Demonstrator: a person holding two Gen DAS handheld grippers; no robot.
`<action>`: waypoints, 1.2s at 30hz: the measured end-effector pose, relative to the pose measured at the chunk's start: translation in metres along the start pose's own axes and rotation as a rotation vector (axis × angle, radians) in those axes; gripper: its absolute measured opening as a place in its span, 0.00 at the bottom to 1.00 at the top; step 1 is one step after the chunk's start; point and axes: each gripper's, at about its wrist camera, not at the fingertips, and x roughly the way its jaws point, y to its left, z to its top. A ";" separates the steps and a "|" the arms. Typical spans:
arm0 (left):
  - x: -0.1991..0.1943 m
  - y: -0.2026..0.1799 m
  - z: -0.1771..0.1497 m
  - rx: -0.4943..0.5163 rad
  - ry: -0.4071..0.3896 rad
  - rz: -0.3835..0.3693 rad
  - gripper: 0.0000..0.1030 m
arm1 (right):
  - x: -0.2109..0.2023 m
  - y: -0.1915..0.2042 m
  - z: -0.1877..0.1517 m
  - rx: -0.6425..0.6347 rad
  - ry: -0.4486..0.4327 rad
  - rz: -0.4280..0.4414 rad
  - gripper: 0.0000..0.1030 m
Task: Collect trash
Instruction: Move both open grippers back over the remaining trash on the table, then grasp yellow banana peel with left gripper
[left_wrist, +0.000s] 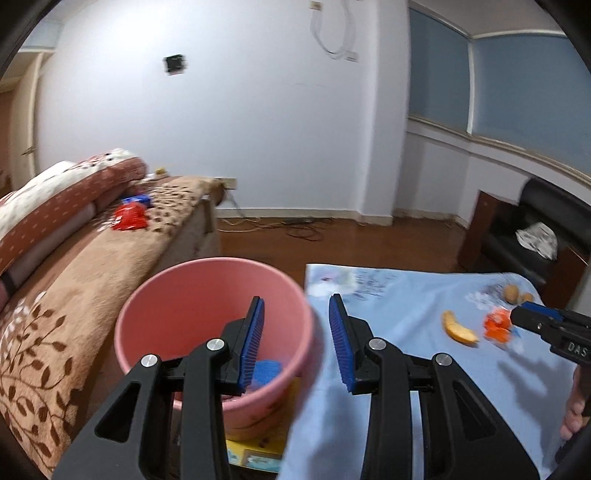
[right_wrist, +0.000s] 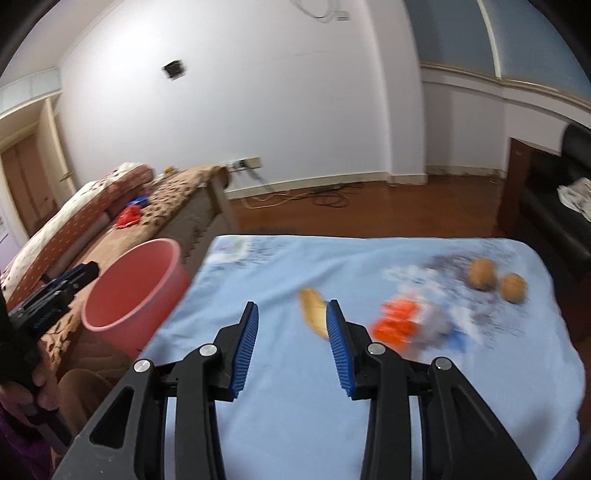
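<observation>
A pink bucket (left_wrist: 207, 306) stands on a box beside the table, with a blue scrap (left_wrist: 267, 371) lying inside. My left gripper (left_wrist: 297, 314) hovers over the bucket's right rim, open, nothing between its blue pads. On the light blue cloth (right_wrist: 295, 369) lie a yellow banana peel (right_wrist: 312, 308), an orange crumpled wrapper (right_wrist: 397, 321) and two brown round shells (right_wrist: 482, 272). My right gripper (right_wrist: 291, 314) is open above the cloth, the peel just behind its right finger (right_wrist: 334, 332). The bucket (right_wrist: 129, 291) is at its left.
A sofa with a brown patterned cover (left_wrist: 92, 277) runs along the left, with a red packet (left_wrist: 129, 218) and a blue packet on it. A black chair (left_wrist: 535, 229) with a white rag stands at the right. Cables lie on the wooden floor (left_wrist: 314, 229).
</observation>
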 end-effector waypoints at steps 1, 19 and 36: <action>0.000 -0.006 0.001 0.013 0.006 -0.015 0.35 | -0.005 -0.011 -0.002 0.015 -0.005 -0.022 0.44; 0.056 -0.097 0.008 0.040 0.230 -0.241 0.35 | -0.011 -0.115 -0.028 0.239 0.007 -0.137 0.46; 0.148 -0.165 -0.022 0.066 0.404 -0.287 0.35 | 0.005 -0.125 -0.037 0.289 0.058 -0.139 0.46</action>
